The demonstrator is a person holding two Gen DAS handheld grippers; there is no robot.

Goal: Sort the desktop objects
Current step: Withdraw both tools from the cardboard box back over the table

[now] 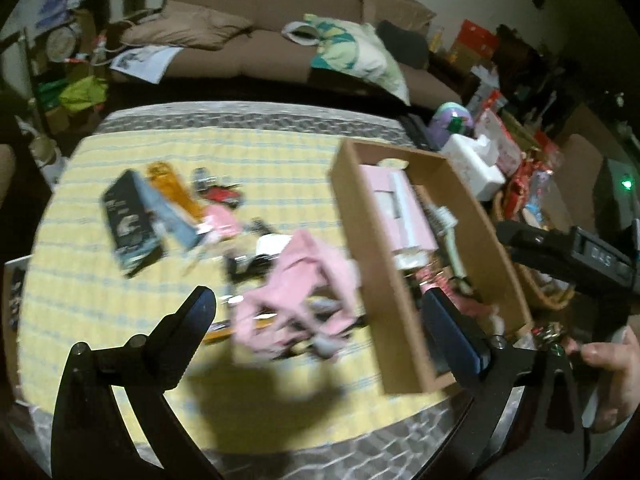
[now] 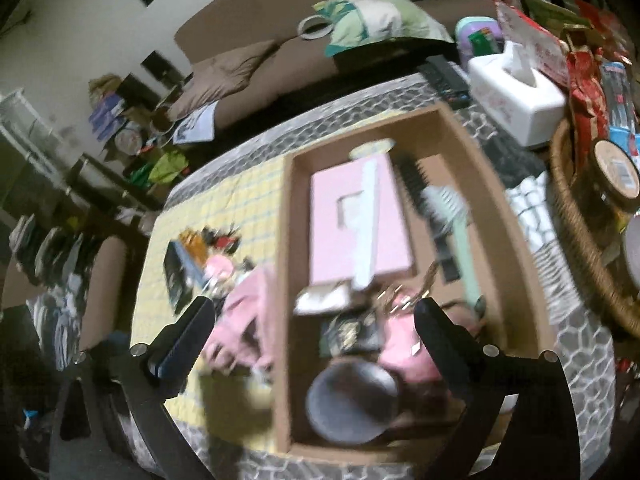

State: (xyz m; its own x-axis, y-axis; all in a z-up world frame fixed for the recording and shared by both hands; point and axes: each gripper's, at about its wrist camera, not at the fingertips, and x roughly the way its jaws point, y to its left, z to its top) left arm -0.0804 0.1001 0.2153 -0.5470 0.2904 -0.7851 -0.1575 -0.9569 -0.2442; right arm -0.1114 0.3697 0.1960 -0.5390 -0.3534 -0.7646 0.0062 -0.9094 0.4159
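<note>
Both our grippers stand wide apart and hold nothing: the left gripper (image 1: 316, 312) hangs over the pink cloth (image 1: 298, 280), the right gripper (image 2: 314, 322) over the cardboard box (image 2: 288, 264). The cloth lies crumpled on the yellow quilted mat (image 1: 120, 312), just left of the box wall, with a dark carton (image 1: 130, 224) and small clutter farther left. We judge the cloth soft, light and limp; it should bunch easily, so we would pinch a raised fold near its middle, not a loose edge
</note>
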